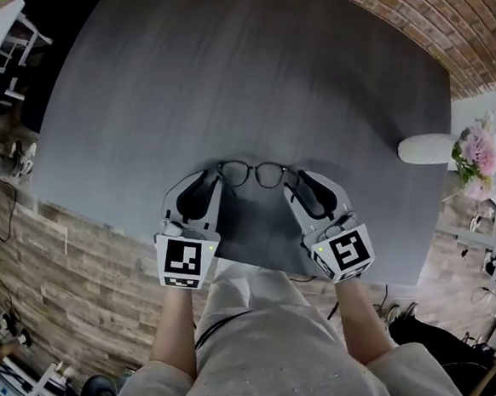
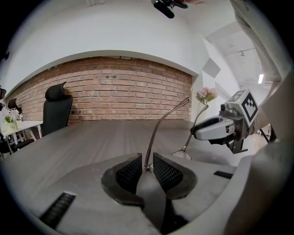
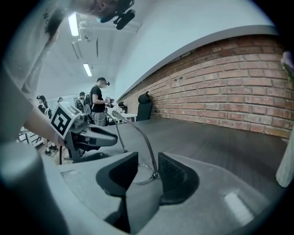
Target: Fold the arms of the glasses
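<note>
the glasses (image 1: 251, 175) sit over the near part of the desk (image 1: 222, 84), front down and both arms standing up unfolded, with a gripper at each end of the frame. the left hand-held gripper (image 2: 147, 161) has its jaws drawn nearly together on the base of one arm, right by the hinge. the right hand-held gripper (image 3: 147, 169) has its jaws apart, with the other hinge and a bit of lens rim between them, the hinge lying against one pad.

the frame looks thin wire: light, springy in the arms, easily bent, and likely to slip or twist in a hard pinch. the lenses would scratch or pop out (best left alone). the hinge corners seem the right place to steady it, since they are the stiffest part. each arm should probably be pushed partway up its length, gently and across the hinge's own swing.
</note>
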The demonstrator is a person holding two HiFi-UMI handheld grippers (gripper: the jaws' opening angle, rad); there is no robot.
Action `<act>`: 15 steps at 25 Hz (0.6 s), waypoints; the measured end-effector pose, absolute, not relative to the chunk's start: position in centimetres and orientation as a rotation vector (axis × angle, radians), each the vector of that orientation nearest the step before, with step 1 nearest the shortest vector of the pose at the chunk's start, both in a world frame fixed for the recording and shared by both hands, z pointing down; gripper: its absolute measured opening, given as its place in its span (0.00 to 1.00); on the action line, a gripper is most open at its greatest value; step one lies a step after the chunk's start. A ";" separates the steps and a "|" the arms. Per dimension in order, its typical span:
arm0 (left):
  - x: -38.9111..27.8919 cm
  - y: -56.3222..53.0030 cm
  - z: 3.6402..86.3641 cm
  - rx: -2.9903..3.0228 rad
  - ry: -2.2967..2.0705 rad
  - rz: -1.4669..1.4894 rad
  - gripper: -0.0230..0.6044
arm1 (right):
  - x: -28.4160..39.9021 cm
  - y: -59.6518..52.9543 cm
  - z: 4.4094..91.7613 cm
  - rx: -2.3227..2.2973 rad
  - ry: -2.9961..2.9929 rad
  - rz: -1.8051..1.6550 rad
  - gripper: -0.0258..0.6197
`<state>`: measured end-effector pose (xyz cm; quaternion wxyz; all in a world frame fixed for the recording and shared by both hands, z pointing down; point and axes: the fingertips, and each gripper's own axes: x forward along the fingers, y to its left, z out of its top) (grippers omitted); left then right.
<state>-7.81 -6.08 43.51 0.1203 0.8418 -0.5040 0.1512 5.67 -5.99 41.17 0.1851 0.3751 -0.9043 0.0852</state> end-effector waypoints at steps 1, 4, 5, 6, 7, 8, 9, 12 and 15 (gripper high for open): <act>-7.8 -6.2 43.6 2.461 -1.470 0.442 0.15 | 5.6 -6.1 41.3 1.055 -2.548 0.242 0.23; -7.2 -6.7 43.7 2.469 -1.452 0.440 0.15 | 5.5 -6.4 41.5 1.037 -2.548 0.228 0.23; -7.0 -6.8 43.8 2.472 -1.446 0.440 0.15 | 5.4 -6.4 41.5 1.030 -2.546 0.218 0.23; -6.9 -6.9 43.8 2.473 -1.445 0.440 0.15 | 5.4 -6.4 41.5 1.025 -2.542 0.209 0.23; -6.9 -7.0 43.8 2.472 -1.448 0.438 0.15 | 5.3 -6.5 41.6 1.022 -2.538 0.200 0.23; -6.9 -7.1 43.7 2.469 -1.453 0.432 0.15 | 5.3 -6.5 41.7 1.023 -2.535 0.193 0.23; -6.9 -7.3 43.7 2.467 -1.456 0.422 0.15 | 5.3 -6.6 41.7 1.024 -2.534 0.186 0.23; -6.8 -7.7 43.7 2.471 -1.449 0.396 0.15 | 5.3 -7.0 41.8 1.028 -2.532 0.169 0.21; -6.4 -7.8 43.5 2.486 -1.436 0.390 0.15 | 5.0 -7.1 41.7 1.027 -2.519 0.178 0.19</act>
